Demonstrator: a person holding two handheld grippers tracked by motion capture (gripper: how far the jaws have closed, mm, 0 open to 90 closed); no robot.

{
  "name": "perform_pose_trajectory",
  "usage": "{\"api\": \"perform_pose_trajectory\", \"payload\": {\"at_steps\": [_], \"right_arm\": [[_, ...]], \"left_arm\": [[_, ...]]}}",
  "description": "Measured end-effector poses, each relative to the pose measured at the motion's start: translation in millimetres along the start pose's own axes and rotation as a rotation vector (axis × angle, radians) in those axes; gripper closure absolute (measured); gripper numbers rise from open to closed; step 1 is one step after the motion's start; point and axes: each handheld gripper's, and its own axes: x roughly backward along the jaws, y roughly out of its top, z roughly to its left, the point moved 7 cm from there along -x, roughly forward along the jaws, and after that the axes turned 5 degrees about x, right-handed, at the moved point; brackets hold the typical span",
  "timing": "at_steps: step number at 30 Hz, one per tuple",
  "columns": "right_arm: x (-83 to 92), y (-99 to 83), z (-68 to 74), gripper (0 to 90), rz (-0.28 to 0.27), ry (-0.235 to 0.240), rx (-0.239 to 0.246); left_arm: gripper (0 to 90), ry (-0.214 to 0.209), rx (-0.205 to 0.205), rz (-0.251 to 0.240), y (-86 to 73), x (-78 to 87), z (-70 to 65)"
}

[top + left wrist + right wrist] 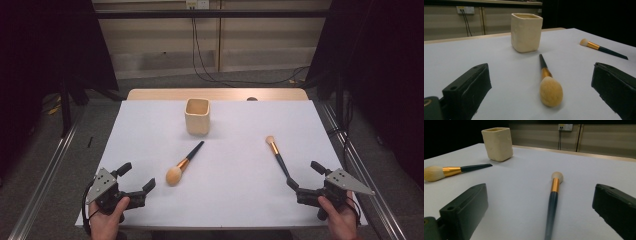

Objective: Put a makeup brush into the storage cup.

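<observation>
Black jaws of both grippers stand wide, nothing held. Left gripper (138, 178) faces the big brush (184, 163), lying flat, bristle head toward it, handle aimed at the cup (197, 116). Right gripper (304, 175) sits at the handle end of the thin brush (277, 156), bristles pointing away up the table (240, 200).

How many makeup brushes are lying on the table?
2. The big-headed brush lies left of centre, in front of the cream cup. The slim brush lies at the right, its handle end near the right gripper. None seems hidden, though the cup's inside is not visible.
</observation>
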Motion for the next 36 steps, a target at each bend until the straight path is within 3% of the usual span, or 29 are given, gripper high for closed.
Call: {"api": "perform_pose_trajectory", "payload": {"at_steps": [11, 16, 20, 36], "right_arm": [[-1.1, 2.6, 4.7, 0.2, -0.007, 0.002, 0.015], [-0.9, 2.3, 4.5, 0.3, -0.007, 0.0, 0.014], [-0.2, 2.2, 4.7, 0.2, -0.005, 0.003, 0.018], [0.0, 2.3, 6.8, 0.2, -0.007, 0.012, 0.024]], "left_arm": [[2.2, -0.033, -0.051, 0.001, 11.6, -3.7, -10.4], [2.2, -0.024, -0.056, 0.004, 17.3, -5.6, -10.9], [2.5, -0.032, -0.082, -0.004, 23.4, -11.6, -11.8], [2.8, -0.064, -0.088, -0.009, 47.1, -37.1, -18.2]]}}
